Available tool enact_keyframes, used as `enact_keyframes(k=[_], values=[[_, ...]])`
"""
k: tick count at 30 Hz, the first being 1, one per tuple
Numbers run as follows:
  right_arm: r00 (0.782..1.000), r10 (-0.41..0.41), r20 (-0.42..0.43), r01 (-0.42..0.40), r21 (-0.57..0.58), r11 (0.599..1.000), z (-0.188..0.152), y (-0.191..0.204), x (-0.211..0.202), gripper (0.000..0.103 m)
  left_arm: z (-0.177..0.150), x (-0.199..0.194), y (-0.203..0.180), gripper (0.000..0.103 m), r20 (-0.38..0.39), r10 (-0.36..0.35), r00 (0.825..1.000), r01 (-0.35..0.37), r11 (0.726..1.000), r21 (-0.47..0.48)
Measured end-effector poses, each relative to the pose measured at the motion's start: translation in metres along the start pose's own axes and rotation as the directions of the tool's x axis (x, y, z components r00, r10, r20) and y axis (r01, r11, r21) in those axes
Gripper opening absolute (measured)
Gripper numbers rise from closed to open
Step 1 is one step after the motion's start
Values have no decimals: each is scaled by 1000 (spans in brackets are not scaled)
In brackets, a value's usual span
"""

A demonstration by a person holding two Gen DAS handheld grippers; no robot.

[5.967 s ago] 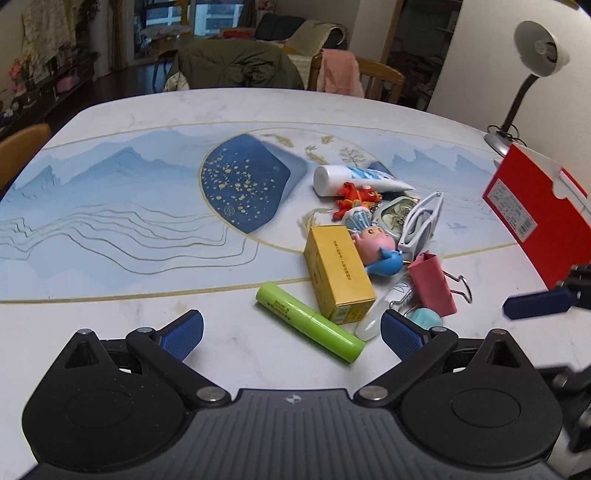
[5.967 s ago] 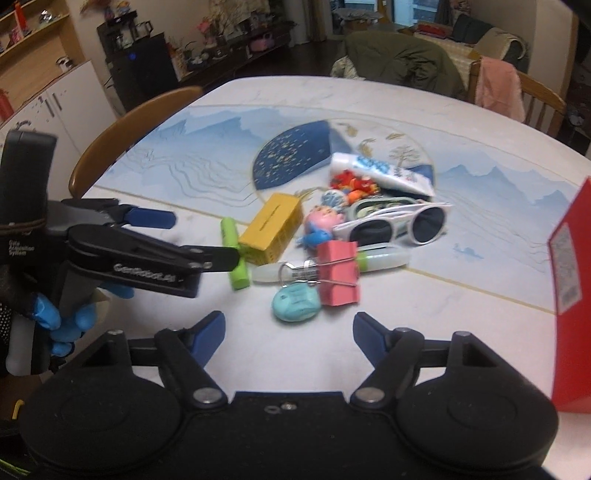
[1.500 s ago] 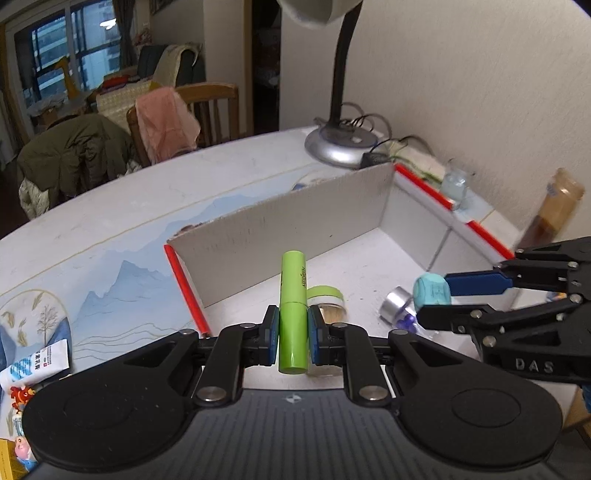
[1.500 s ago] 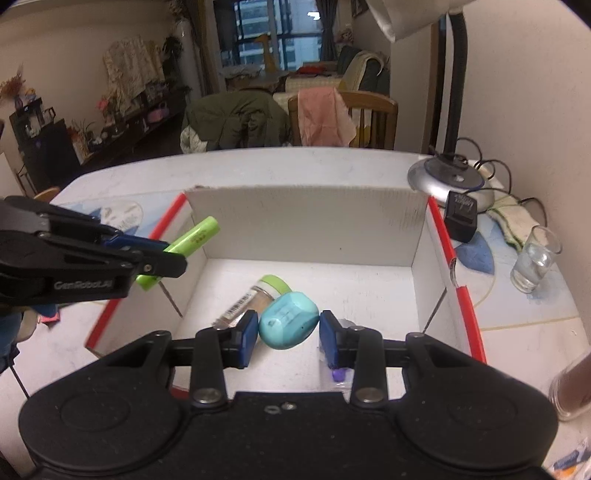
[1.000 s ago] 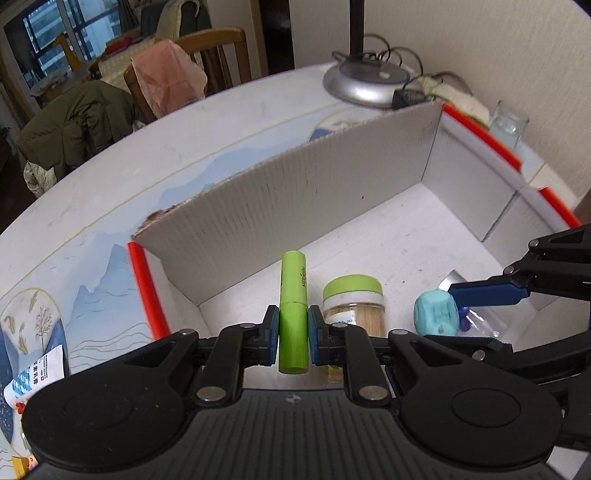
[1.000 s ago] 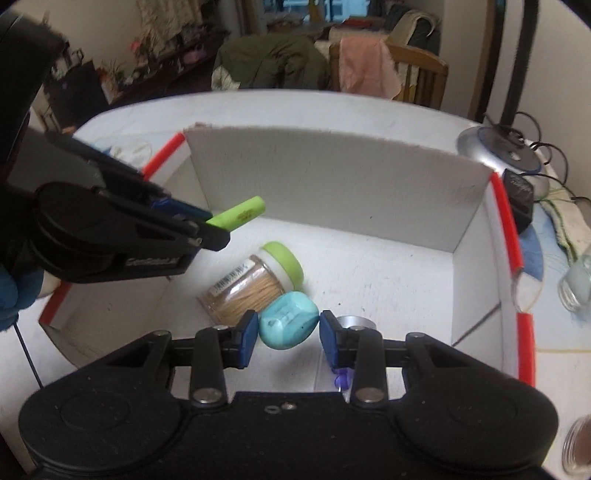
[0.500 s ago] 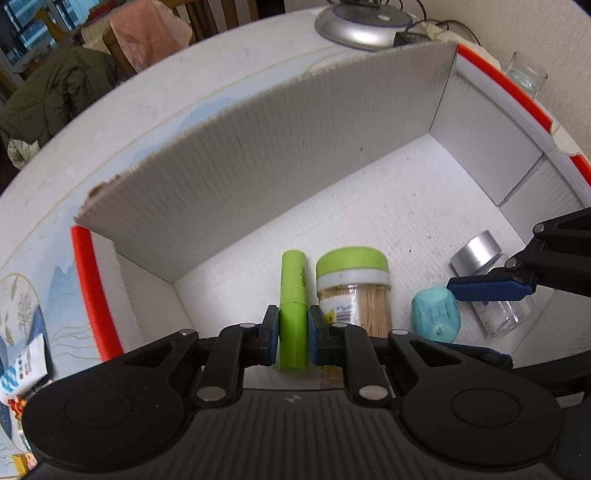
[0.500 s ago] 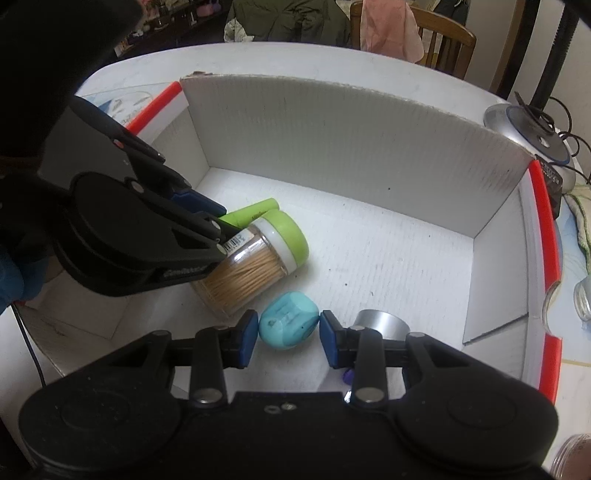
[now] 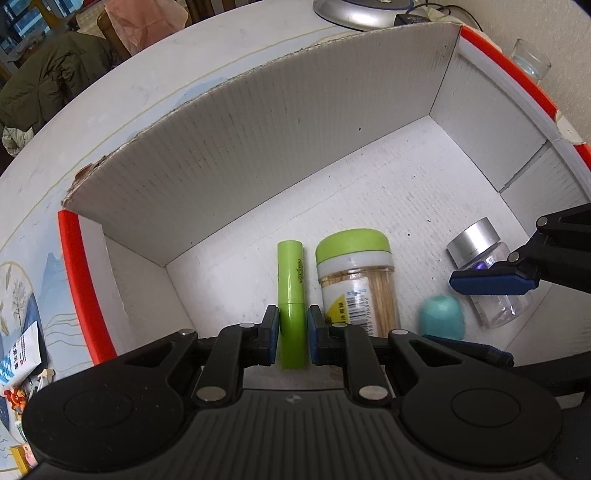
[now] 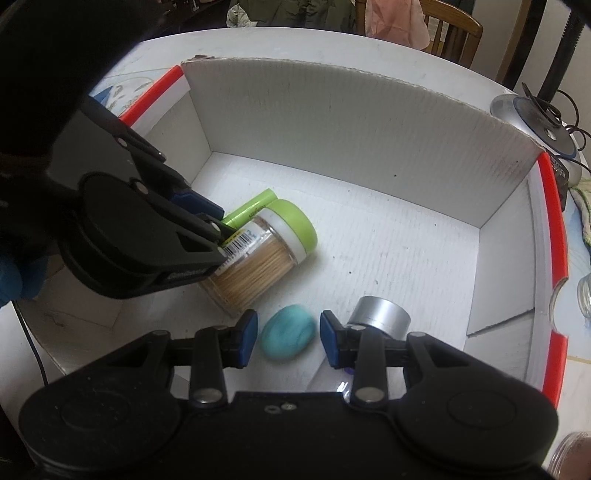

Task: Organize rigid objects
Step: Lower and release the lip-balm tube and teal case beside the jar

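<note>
My left gripper (image 9: 291, 334) is shut on a green tube (image 9: 291, 291) low inside the white cardboard box (image 9: 258, 155), beside a toothpick jar with a green lid (image 9: 356, 280). My right gripper (image 10: 288, 336) is open inside the same box, its pads on either side of a teal egg-shaped object (image 10: 289, 336) that lies on the box floor and looks slightly blurred. The teal object also shows in the left wrist view (image 9: 441, 317). The green tube (image 10: 249, 212) and the jar (image 10: 262, 254) show in the right wrist view, partly hidden by the left gripper's body.
A clear bottle with a silver cap (image 9: 487, 273) lies at the right of the box floor. The box has red-edged rims (image 10: 550, 236). A lamp base (image 9: 362, 9) and a glass (image 9: 530, 61) stand behind the box. Loose items (image 9: 22, 354) lie on the table at left.
My right gripper has opened and let go of the teal object, which now rests on the box floor. My left gripper has lowered the green tube further into the box.
</note>
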State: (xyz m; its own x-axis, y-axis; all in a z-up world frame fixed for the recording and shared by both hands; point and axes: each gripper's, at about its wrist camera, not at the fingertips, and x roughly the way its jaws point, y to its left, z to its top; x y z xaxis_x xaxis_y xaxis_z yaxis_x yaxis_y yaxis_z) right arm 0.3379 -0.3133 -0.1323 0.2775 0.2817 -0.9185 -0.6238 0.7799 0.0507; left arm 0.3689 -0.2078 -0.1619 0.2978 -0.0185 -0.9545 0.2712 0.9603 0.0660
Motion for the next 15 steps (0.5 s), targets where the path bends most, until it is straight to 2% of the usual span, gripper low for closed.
enact_keyframes(k=[8, 10, 15], values=[[999, 11, 48, -13, 43, 999, -7, -4, -8, 41, -11, -18, 2, 16, 45, -46, 998, 47, 999, -22], [997, 34, 65, -38, 58, 998, -11, -4, -12, 43, -15, -24, 3, 16, 65, -55, 996, 57, 998, -27], [993, 28, 114, -36, 72, 997, -17, 1, -28, 48, -24, -43, 6, 16, 126, -67, 990, 73, 996, -47]])
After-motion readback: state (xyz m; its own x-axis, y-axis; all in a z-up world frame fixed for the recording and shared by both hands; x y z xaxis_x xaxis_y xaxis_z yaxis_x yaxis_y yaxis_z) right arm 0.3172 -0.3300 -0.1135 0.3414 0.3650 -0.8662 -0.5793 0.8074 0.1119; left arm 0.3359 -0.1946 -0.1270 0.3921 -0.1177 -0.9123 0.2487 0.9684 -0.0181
